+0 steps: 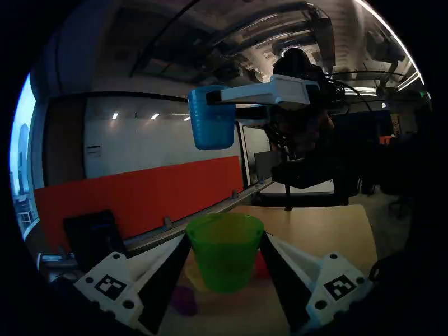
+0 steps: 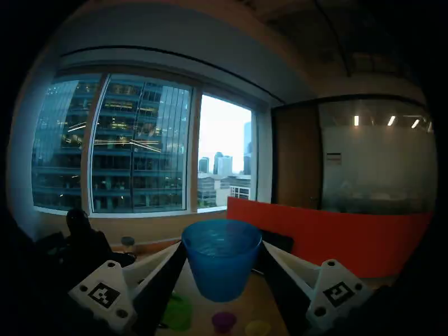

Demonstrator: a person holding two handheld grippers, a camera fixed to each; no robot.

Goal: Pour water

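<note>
So the green cup [image 1: 225, 255] is a see-through lime, the blue cup [image 2: 222, 260] a glassy sky blue. The left hand-held gripper [image 1: 225, 239] and right hand-held gripper [image 2: 222, 246] are white with black-and-white square tags [image 1: 110, 286]. The wall panel [image 1: 140, 196] is loud orange-red, the worktop [image 1: 325, 229] pale tan wood, with a purple dot [image 2: 224, 321] and a yellow dot [image 2: 258, 327] on it.

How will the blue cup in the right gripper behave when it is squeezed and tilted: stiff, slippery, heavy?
The blue cup looks like thin plastic, so it probably flexes slightly under pressure. Its walls taper downward, so it might slide in the right gripper when tilted. It is likely light; whether it holds water is unclear.
</note>
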